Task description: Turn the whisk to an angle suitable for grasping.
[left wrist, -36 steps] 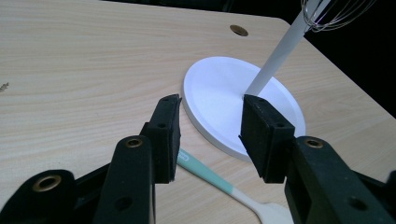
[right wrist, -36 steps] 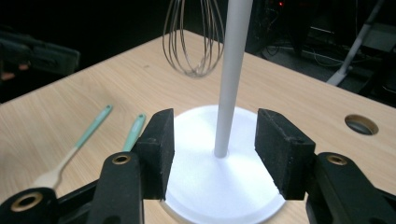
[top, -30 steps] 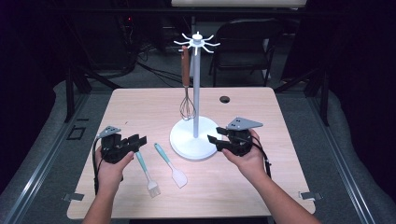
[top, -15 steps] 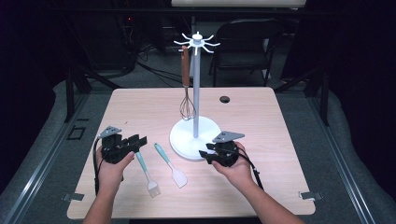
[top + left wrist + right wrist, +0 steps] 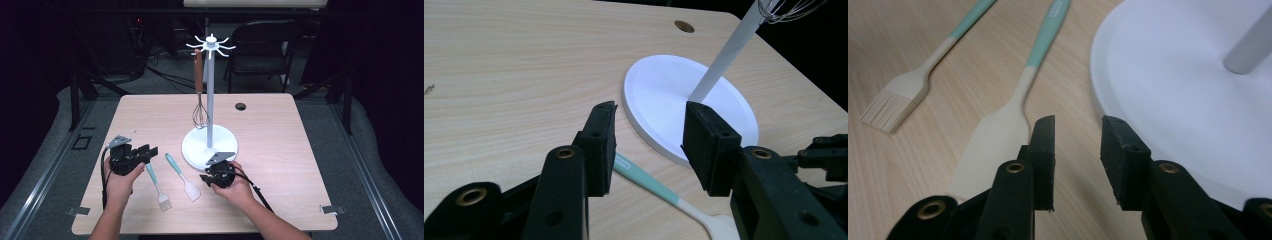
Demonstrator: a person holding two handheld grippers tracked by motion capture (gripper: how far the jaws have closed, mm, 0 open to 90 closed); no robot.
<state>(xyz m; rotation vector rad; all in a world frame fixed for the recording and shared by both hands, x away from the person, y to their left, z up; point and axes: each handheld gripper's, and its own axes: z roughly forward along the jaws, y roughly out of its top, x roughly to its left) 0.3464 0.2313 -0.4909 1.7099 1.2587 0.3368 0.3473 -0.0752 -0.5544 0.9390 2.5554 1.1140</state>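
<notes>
On the light wood table (image 5: pixel 280 130) a white stand (image 5: pixel 210 145) with a round base and a tall pole rises near the middle, and a whisk (image 5: pixel 200 107) with a brown handle hangs from a hook at its top. Just left of the base lie a teal-handled spatula (image 5: pixel 182 177) and, further left, a teal-handled brush (image 5: pixel 156 187), both flat on the table. The right tongs (image 5: pixel 207 178) sit low at the near edge of the base, just right of the spatula blade, jaws spread with nothing between them. The left tongs (image 5: pixel 148 151) hover near the brush handle, jaws spread wide and empty.
</notes>
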